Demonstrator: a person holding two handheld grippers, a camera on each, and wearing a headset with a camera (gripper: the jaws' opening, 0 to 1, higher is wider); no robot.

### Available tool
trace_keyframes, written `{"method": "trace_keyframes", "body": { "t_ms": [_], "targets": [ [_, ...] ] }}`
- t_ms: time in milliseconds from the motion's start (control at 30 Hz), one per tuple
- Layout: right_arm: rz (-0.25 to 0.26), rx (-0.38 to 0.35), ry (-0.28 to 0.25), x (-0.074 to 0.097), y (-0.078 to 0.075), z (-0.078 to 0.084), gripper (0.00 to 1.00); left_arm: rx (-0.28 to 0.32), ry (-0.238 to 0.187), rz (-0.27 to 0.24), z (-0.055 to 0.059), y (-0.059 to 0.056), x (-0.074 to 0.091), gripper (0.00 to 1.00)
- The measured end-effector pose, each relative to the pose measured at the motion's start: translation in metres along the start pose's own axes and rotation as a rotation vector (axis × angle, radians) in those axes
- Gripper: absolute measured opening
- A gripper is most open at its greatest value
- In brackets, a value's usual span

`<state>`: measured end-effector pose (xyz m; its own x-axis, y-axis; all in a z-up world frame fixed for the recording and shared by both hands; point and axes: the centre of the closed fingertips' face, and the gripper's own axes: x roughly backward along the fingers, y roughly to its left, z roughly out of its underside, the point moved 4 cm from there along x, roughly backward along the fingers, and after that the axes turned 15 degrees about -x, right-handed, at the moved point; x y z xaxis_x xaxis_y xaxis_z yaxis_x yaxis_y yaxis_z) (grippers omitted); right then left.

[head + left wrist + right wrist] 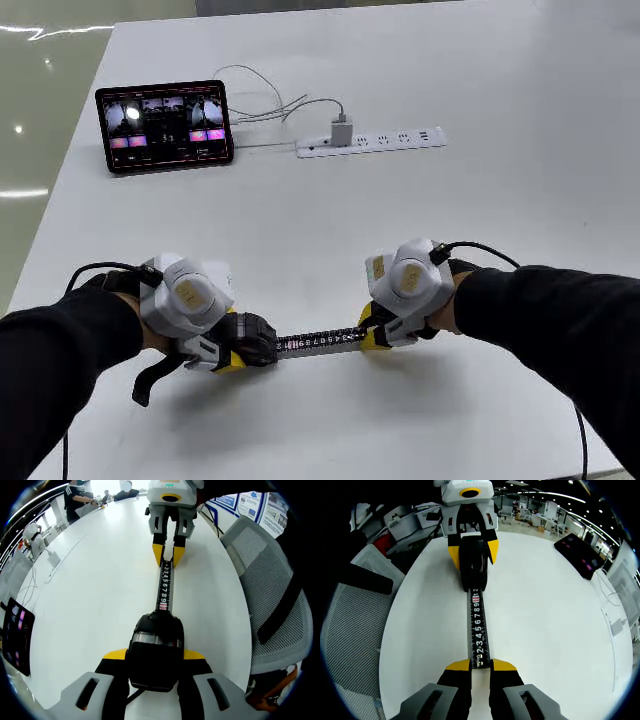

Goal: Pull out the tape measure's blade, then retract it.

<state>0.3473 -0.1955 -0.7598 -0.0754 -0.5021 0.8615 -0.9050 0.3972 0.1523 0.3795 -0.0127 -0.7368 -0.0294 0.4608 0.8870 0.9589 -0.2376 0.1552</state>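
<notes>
A black tape measure case [156,650] sits clamped between the yellow-tipped fingers of my left gripper [238,350], low on the white table. Its black blade [320,341] with white numbers runs out about a dozen marks to the right. My right gripper [372,336] is shut on the blade's end hook. In the right gripper view the blade [478,630] runs from my right gripper [481,666] straight to the case [472,560]. In the left gripper view the blade [164,585] reaches the right gripper [168,556] ahead.
A tablet [165,125] with a lit screen lies at the far left of the table. A white power strip [372,143] with a charger and cables lies behind the middle. A grey mesh chair [272,595] stands beside the table edge. People stand at the far end.
</notes>
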Motion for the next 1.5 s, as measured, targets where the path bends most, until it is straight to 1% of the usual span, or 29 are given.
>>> {"method": "trace_keyframes", "body": {
  "t_ms": [1500],
  "targets": [
    [0.01, -0.032, 0.009, 0.011, -0.006, 0.018, 0.08, -0.002, 0.004, 0.0, -0.001, 0.0, -0.001, 0.31]
  ]
}}
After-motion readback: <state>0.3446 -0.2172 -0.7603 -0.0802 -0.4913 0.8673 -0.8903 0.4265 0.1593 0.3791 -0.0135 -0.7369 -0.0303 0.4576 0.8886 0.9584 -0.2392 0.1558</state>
